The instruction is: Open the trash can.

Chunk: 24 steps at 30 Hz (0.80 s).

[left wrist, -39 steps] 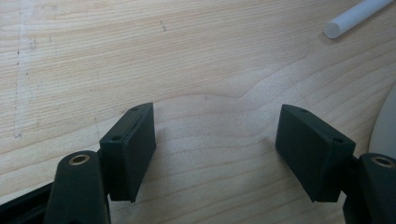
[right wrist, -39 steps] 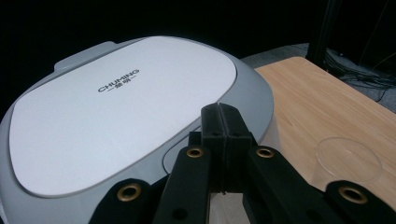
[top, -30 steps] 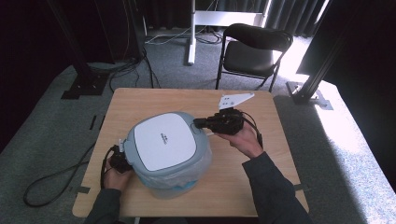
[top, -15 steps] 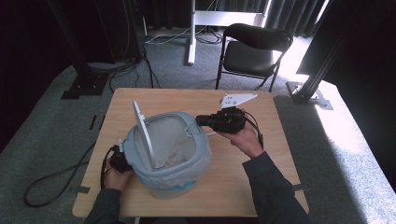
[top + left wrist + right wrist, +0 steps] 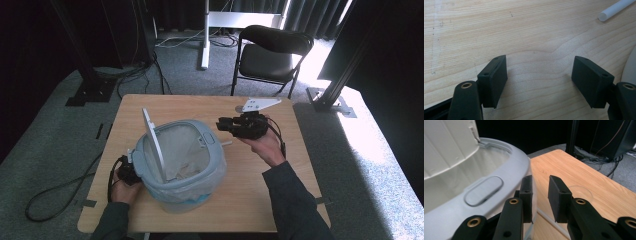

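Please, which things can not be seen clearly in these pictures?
- Left tongs, high view: hidden behind the bin.
- Bin's contents, high view: blurred inside the liner.
- White rod, left gripper view: cut off by the edge.

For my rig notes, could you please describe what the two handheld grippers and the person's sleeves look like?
Both grippers are black. The left gripper has two blocky rectangular jaws on arms with brass-coloured rivets, and a black cable trails from it over the table edge. The right gripper is built the same way and carries a pale grey three-cornered plate on top. The person wears dark long sleeves.
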Available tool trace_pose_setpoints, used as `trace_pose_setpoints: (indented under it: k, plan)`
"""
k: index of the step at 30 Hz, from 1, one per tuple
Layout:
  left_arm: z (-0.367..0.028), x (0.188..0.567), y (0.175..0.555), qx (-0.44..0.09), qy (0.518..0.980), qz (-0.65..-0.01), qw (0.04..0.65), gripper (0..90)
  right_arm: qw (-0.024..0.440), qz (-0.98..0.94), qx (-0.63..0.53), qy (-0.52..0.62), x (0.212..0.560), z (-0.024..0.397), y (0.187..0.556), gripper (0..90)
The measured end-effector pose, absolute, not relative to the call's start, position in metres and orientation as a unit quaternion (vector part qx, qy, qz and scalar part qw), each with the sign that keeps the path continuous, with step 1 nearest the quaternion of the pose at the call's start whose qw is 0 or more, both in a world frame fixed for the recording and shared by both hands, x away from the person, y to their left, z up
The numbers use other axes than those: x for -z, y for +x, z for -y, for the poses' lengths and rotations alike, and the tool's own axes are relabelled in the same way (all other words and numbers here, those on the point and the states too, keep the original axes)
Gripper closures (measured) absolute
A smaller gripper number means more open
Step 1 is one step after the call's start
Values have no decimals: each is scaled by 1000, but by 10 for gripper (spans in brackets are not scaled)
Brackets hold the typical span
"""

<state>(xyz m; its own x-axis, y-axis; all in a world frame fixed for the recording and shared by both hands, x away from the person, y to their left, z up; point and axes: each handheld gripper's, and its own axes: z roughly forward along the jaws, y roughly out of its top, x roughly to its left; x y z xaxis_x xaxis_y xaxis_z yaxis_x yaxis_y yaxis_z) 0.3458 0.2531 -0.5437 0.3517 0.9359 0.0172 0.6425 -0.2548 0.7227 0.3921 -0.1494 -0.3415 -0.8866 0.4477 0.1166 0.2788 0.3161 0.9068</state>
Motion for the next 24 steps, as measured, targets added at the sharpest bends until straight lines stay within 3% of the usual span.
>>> trace_pose_setpoints:
  k: [24]
  plan:
    - [-250, 544, 350, -229, 760, -517, 321, 287, 102, -809, -517, 260, 365, 161, 411, 678]
